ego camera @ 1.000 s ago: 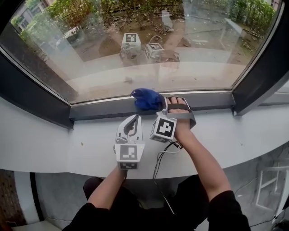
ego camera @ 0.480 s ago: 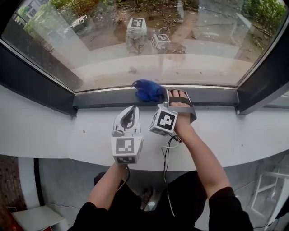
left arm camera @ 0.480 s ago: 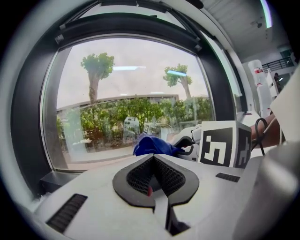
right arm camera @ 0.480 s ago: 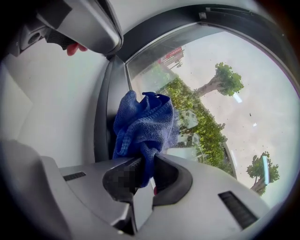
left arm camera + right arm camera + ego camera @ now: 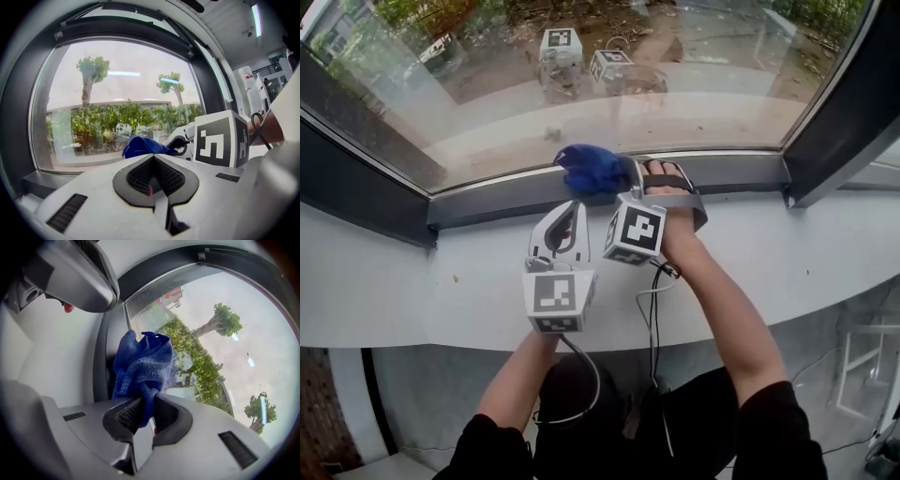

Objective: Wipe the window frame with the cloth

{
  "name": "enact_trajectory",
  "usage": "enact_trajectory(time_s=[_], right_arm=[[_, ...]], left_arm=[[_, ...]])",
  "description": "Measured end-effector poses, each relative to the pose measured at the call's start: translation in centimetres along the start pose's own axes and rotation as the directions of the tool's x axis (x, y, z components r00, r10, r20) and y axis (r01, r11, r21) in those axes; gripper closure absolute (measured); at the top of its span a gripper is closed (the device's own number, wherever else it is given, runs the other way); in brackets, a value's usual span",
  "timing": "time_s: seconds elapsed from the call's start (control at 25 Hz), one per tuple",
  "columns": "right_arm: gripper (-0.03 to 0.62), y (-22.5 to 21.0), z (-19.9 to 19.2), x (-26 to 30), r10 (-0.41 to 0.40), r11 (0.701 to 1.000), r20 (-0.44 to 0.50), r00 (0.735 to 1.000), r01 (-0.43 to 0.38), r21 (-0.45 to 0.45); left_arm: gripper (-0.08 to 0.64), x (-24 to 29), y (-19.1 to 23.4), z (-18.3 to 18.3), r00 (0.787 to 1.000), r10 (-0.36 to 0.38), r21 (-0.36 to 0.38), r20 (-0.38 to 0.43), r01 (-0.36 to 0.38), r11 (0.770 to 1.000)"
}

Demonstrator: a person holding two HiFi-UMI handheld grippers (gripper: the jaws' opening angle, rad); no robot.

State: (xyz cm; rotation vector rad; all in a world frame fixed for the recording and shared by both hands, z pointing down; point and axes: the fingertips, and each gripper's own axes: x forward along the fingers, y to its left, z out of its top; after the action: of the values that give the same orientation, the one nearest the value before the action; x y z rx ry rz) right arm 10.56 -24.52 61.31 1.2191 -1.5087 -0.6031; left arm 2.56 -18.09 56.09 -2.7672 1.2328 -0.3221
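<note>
ok, right gripper was clamped on the blue cloth, bunched against the bottom rail of the dark window frame, far side of the white sill. left gripper sat on the sill just near-left of it, jaws together, nothing between them.

A wide pane of glass sits in a dark grey window frame whose side members slant away at left and right. Daylight comes through it from a yard of bare earth and pale paving, with green shrubs and two trees behind. Under the frame runs a broad white sill with a grey floor below its front edge, and the left gripper view shows a white ceiling with a long lit lamp.
</note>
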Motion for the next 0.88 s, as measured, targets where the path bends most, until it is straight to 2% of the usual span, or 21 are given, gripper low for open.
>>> enact_trajectory(time_s=[0.2, 0.44, 0.72, 0.88], right_arm=[[0.569, -0.4, -1.0, -0.3, -0.018, 0.999, -0.048, 0.999, 0.017, -0.029], [0.569, -0.4, -1.6, -0.5, -0.018, 1.000, -0.062, 0.998, 0.016, -0.021], [0.569, -0.9, -2.2, 0.0, 0.020, 1.000, -0.049, 0.999, -0.020, -0.017], [0.569, -0.8, -2.2, -0.3, 0.025, 1.000, -0.016, 1.000, -0.024, 0.014]], left_arm=[[0.555, 0.3, -1.4, -0.2, 0.996, -0.087, 0.025, -0.002, 0.087, 0.996], [0.555, 1.4, -2.6, -0.7, 0.990, -0.137, 0.011, 0.015, 0.137, 0.990], [0.555, 1.1, -3.4, 1.0, 0.988, -0.143, 0.043, 0.053, 0.141, 0.989], [0.555, 1.6, -4.0, 1.6, 0.991, -0.124, 0.008, 0.055, 0.124, 0.992]])
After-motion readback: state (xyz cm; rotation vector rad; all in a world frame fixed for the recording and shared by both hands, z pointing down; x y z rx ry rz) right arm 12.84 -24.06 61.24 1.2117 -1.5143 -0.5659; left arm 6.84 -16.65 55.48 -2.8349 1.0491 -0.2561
